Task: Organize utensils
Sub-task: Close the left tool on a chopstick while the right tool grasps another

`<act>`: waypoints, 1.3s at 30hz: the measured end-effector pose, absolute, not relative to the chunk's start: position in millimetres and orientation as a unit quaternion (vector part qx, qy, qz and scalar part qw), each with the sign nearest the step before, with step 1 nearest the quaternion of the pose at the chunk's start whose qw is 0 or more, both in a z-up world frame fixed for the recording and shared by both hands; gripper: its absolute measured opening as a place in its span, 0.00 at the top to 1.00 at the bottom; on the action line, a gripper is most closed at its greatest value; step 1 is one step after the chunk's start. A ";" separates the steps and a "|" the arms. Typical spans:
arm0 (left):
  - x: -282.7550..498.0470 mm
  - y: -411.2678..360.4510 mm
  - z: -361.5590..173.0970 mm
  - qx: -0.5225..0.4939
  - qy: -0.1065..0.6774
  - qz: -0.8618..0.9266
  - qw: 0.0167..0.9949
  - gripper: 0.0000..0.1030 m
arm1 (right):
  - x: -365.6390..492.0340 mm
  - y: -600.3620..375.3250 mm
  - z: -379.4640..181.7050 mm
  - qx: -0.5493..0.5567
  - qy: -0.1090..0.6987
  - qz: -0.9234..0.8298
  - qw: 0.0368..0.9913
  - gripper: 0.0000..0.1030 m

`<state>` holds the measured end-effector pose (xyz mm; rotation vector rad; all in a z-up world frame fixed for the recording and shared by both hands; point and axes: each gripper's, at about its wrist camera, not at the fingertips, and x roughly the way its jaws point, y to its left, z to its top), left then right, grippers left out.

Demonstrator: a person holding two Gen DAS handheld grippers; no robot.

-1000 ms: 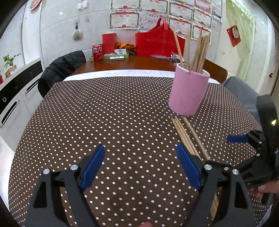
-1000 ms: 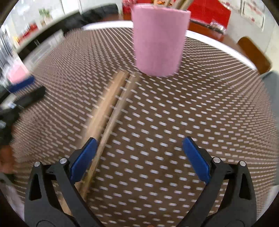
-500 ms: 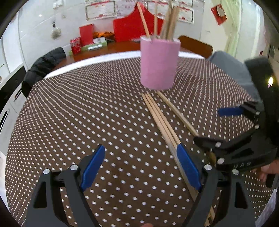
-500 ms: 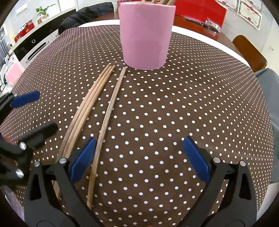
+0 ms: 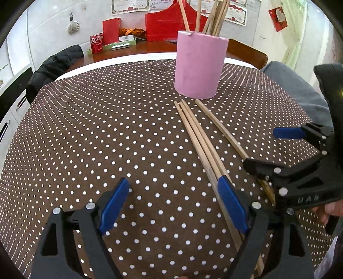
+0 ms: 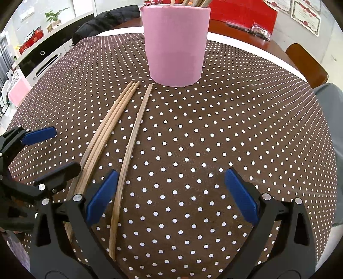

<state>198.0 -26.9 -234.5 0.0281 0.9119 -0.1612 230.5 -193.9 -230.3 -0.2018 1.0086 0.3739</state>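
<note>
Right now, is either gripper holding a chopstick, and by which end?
Neither. The left gripper and right gripper are open; the chopsticks lie loose on the tablecloth.

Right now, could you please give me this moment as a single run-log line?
left gripper: open, empty | right gripper: open, empty | three chopsticks flat on table | cup upright, holding more

This looks like a dining room in a home or small eatery. A round table (image 5: 64,133) under a brown dotted cloth fills the frame, with a wooden chair (image 5: 246,53) at upper right. Framed certificates (image 5: 235,12) hang on the tiled wall, a soda can (image 5: 96,43) stands upper left, and a dark cabinet (image 6: 42,58) lines the left edge.
</note>
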 end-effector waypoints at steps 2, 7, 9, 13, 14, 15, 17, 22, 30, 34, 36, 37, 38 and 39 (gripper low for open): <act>202.4 -30.7 -235.1 0.017 0.440 -0.075 0.895 0.16 | 231.7 -193.4 -230.4 -0.098 0.479 0.169 0.856 0.06; 208.7 -29.5 -233.6 0.020 0.444 -0.066 0.893 0.16 | 234.1 -198.1 -230.0 -0.094 0.481 0.166 0.856 0.06; 205.7 -26.3 -233.5 0.020 0.443 -0.065 0.894 0.16 | 233.5 -198.4 -230.1 -0.096 0.482 0.169 0.855 0.06; 206.8 -28.3 -234.5 0.027 0.446 -0.058 0.893 0.16 | 234.1 -200.1 -230.9 -0.096 0.481 0.169 0.855 0.06; 208.0 -32.3 -235.1 0.041 0.445 -0.051 0.893 0.16 | 234.1 -199.4 -230.7 -0.096 0.481 0.170 0.855 0.06; 209.4 -33.7 -234.9 0.040 0.446 -0.050 0.893 0.16 | 235.4 -202.5 -231.5 -0.096 0.480 0.169 0.855 0.06; 210.4 -33.4 -234.6 0.037 0.447 -0.051 0.892 0.16 | 236.0 -204.7 -231.8 -0.092 0.479 0.172 0.856 0.06; 195.9 -27.0 -233.7 0.042 0.451 -0.063 0.889 0.16 | 239.4 -202.6 -231.6 -0.102 0.481 0.178 0.852 0.06; 208.3 -20.6 -230.5 0.062 0.454 -0.084 0.885 0.26 | 250.2 -182.7 -231.6 -0.105 0.482 0.181 0.851 0.07; 215.9 -19.0 -229.8 0.064 0.461 -0.090 0.880 0.26 | 252.8 -173.4 -230.1 -0.106 0.478 0.184 0.852 0.15; 219.0 -17.6 -230.0 0.062 0.465 -0.087 0.879 0.26 | 255.0 -169.1 -229.1 -0.107 0.477 0.184 0.853 0.19; 221.5 -16.9 -229.6 0.059 0.467 -0.083 0.878 0.26 | 255.2 -167.3 -229.3 -0.108 0.477 0.184 0.853 0.20; 225.6 -15.8 -229.2 0.059 0.468 -0.083 0.878 0.27 | 256.2 -165.4 -228.7 -0.108 0.477 0.184 0.853 0.22; 228.6 -15.2 -228.5 0.058 0.468 -0.083 0.878 0.29 | 257.2 -163.8 -228.4 -0.108 0.476 0.184 0.853 0.23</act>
